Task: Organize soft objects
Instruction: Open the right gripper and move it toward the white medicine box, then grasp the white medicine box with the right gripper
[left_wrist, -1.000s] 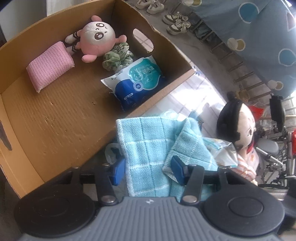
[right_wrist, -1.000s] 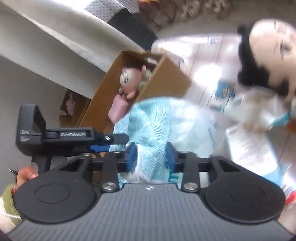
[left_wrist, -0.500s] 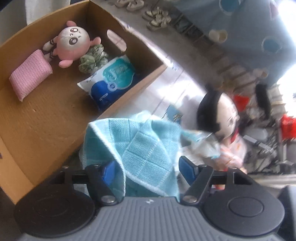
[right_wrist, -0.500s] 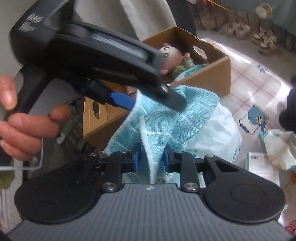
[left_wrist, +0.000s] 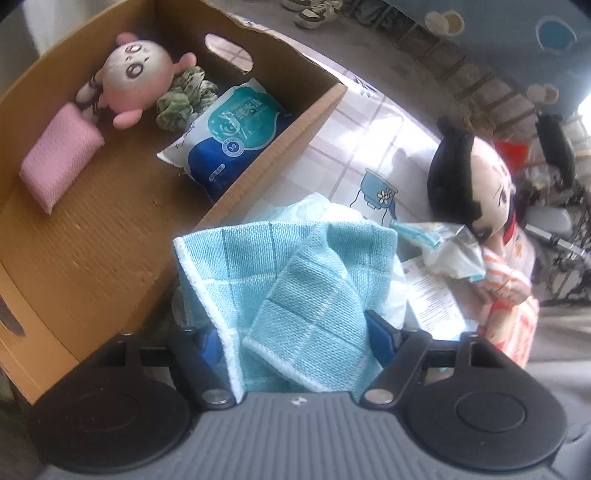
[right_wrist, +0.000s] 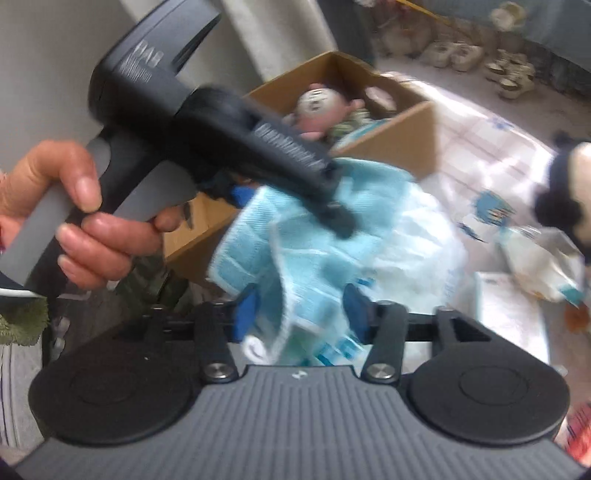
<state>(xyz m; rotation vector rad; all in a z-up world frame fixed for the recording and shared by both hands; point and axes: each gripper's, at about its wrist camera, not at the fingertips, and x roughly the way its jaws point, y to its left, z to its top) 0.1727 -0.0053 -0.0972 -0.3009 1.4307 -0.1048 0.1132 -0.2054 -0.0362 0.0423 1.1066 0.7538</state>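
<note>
I see the blue checked cloth (left_wrist: 295, 280) lying directly between the fingers of my left gripper (left_wrist: 295, 336), folded over so one hemmed edge runs back toward the palm on the left side and a second flap points down toward the right finger; its fold line runs roughly along the tongs' own line of reach. The left jaws stand wide apart, with the cloth draped loosely between them rather than pinched. The right gripper (right_wrist: 301, 308) also has its jaws parted, the same cloth (right_wrist: 295, 254) bunched in the gap; this view is smeared, so I cannot tell whether either pad touches it. The cloth rests on a white crinkly plastic bag (left_wrist: 325, 210) just ahead of the tongs. The cardboard box (left_wrist: 258, 166) lies ahead and to the left of the left gripper, its near wall just beside the cloth, so I judge the left hand the nearer one for the drop. Inside sit a pink plush doll (left_wrist: 133, 81), a pink knitted pad (left_wrist: 59, 155), a green scrunchie (left_wrist: 184, 96) and a glossy tissue pack (left_wrist: 236, 133). Ahead to the right, well apart, lies a black-haired doll (left_wrist: 480, 184). The cloth is limp, coarse-woven terry and will sag wherever it is unsupported.
</note>
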